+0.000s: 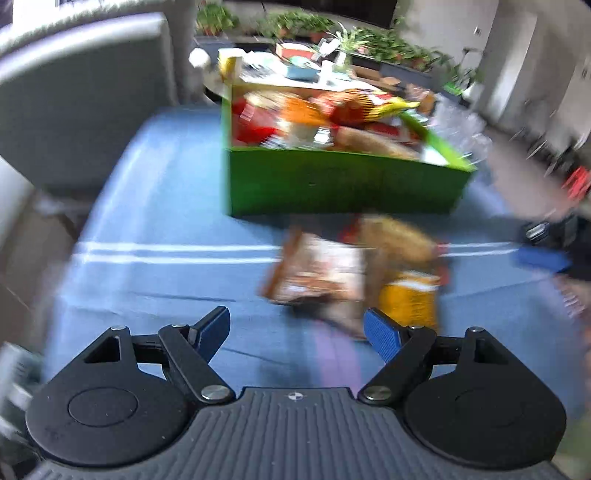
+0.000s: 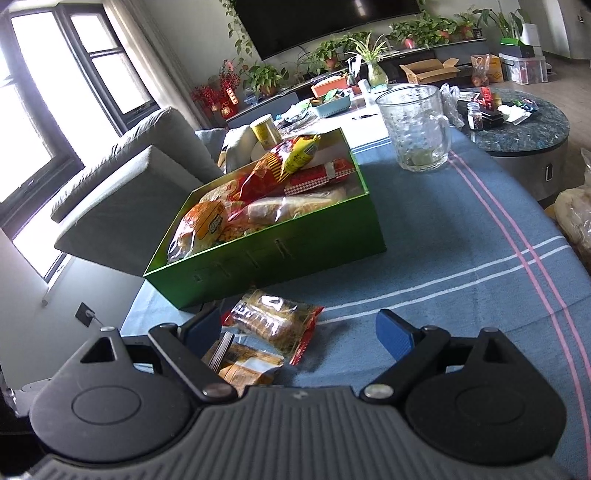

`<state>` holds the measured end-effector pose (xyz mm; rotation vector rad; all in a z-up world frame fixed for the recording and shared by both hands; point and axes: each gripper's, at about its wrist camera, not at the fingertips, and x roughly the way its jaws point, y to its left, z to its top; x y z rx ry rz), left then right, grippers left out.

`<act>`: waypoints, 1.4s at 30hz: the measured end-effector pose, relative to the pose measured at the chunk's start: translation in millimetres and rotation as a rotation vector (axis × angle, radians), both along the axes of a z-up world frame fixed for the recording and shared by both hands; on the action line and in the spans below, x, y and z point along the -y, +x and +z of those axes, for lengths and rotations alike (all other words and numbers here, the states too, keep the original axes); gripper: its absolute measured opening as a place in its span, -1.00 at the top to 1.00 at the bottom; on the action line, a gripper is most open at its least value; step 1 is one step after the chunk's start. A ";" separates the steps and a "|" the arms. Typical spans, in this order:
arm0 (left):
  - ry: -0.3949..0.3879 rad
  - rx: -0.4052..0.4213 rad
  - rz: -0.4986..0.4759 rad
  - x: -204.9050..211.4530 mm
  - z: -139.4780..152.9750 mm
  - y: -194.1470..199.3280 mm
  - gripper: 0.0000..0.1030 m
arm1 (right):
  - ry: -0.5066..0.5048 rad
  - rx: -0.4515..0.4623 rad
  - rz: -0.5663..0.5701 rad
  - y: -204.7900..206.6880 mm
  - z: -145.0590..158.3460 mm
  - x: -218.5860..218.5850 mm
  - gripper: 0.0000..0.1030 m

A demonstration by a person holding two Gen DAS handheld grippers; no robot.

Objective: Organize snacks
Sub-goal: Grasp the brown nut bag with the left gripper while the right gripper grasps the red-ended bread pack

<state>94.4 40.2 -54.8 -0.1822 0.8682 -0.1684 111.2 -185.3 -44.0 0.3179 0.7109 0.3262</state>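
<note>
Box [image 2: 280, 254] mostly full; two packets [image 2: 273, 325] left on desk [image 2: 443, 258]. Both grippers' fingers [image 1: 382, 334] [image 2: 393, 334] wide apart, empty.

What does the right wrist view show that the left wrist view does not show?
Only the right wrist view shows a TV, a window and the empty right hand-held gripper, open. Only the left wrist view, which is blurred, shows the open left hand-held gripper and a white-and-brown packet. Both show the green box full of snacks, loose packets before it, the blue cloth and plants.
</note>
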 end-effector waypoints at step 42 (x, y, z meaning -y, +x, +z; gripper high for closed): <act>0.196 0.039 -0.010 23.8 -25.6 37.2 -0.32 | -0.301 -0.010 0.215 52.7 -37.5 -59.1 -0.65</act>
